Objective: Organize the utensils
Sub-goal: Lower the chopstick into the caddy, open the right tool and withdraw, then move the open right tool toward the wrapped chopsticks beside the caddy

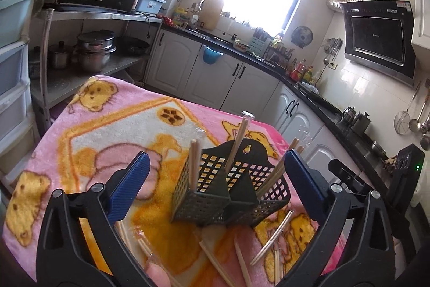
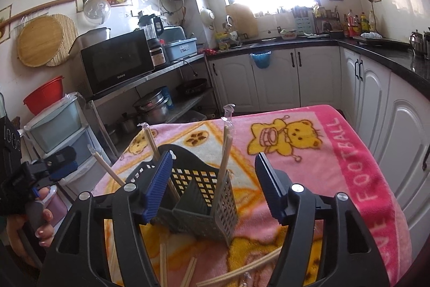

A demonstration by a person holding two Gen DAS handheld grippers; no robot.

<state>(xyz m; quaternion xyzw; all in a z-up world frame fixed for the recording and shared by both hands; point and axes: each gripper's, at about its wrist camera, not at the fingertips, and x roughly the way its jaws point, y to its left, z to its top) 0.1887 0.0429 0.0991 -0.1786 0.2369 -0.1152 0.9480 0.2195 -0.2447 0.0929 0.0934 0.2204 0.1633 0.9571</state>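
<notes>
Loose chopsticks point(image 1: 271, 238) lay flat on the blanketed bench, under both tools, nearer than the holder point(image 1: 228, 192) | left hand-held gripper point(image 1: 215, 179) spread, empty | right hand-held gripper point(image 2: 212, 184) spread, empty.

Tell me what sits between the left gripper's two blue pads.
In the left wrist view, the left gripper stands open around the dark utensil basket, which holds upright chopsticks. Neither pad touches it.
</notes>
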